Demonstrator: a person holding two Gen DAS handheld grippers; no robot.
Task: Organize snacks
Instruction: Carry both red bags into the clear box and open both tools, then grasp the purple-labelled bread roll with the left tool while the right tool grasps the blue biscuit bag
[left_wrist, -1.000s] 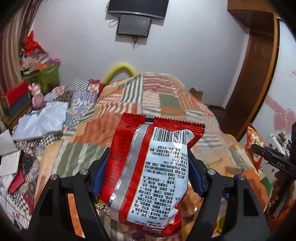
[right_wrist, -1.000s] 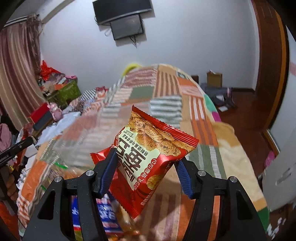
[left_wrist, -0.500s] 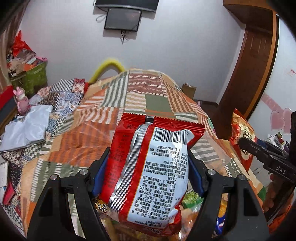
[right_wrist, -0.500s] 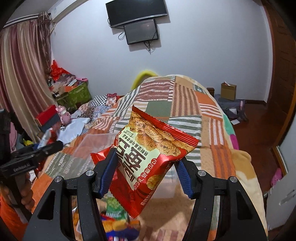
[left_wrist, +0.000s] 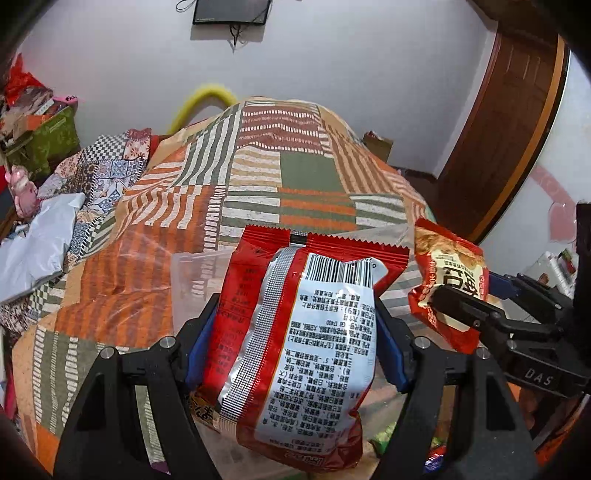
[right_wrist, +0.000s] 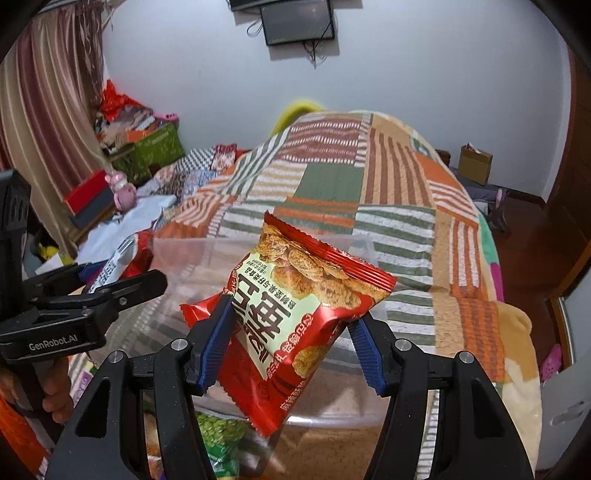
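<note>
A clear plastic storage bin sits on the bed's striped patchwork blanket, in front of and below both claws; its see-through walls and rim show, and no packet can be made out on the part of its floor that shows. Nearer the cameras, under the claws, loose snack packets lie in a heap: a green packet of peas and other coloured wrappers too cut off to name.

The left claw is partly closed, its blue pads pressing both sides of a red and silver snack packet held with its back to the camera. That back carries a barcode and a white panel of dense small Chinese print, too fine to read. In the right wrist view the side of this claw reads "GenRobot.AI".

The right claw is also partly closed, its blue pads gripping a red snack packet with a pale green panel and pictured round crackers. The packet hangs tilted over the bin, with large dark-red Chinese characters on the panel. In the left wrist view this claw's body is marked "DAS".
</note>
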